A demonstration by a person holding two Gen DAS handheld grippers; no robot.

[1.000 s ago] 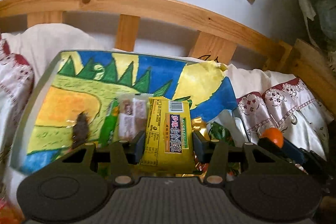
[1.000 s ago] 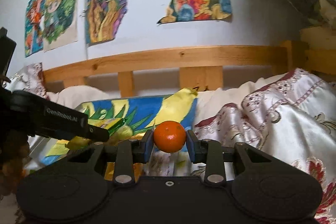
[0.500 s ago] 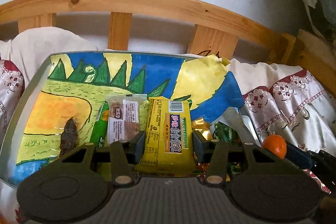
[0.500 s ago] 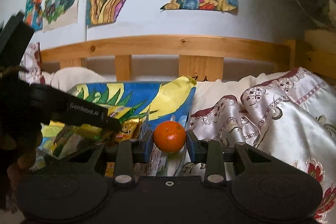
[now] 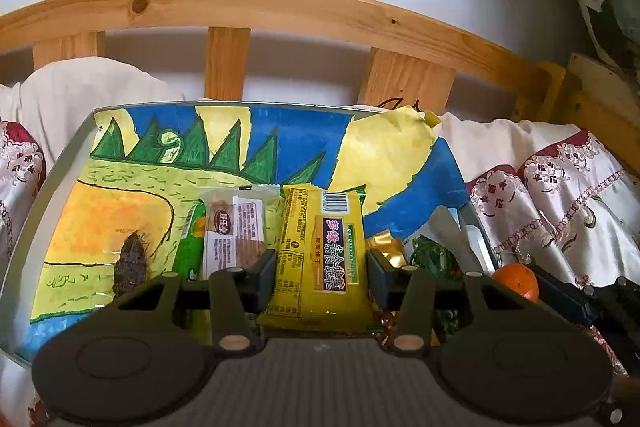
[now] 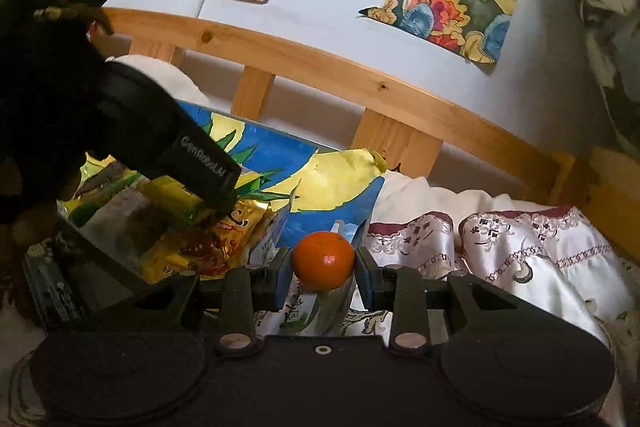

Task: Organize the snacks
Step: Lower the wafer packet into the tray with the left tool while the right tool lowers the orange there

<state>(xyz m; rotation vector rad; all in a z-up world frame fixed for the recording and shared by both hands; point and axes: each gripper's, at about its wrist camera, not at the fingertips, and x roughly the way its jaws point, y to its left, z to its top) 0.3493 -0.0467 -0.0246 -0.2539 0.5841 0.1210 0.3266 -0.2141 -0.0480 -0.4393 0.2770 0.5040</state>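
My left gripper [image 5: 321, 269] is shut on a yellow biscuit packet [image 5: 320, 255] and holds it over the near part of a tray lined with a bright painted sheet [image 5: 248, 147]. A clear-wrapped wafer bar [image 5: 234, 233] and a green packet [image 5: 191, 245] lie just left of it. My right gripper [image 6: 323, 273] is shut on a small orange [image 6: 323, 259], which also shows in the left wrist view [image 5: 518, 279] at the tray's right edge. The left gripper's body [image 6: 160, 143] reaches in over the snacks in the right wrist view.
A dark brown snack [image 5: 130, 265] lies on the tray's left part. Gold and red wrappers [image 6: 224, 231] and a pale carton [image 6: 320, 307] crowd the tray's right side. A wooden bed rail [image 5: 280, 11] runs behind; embroidered satin bedding [image 6: 520, 255] lies right.
The right gripper with the orange has moved closer to the tray's right edge and tilted. The left gripper with the yellow packet has shifted slightly over the tray.
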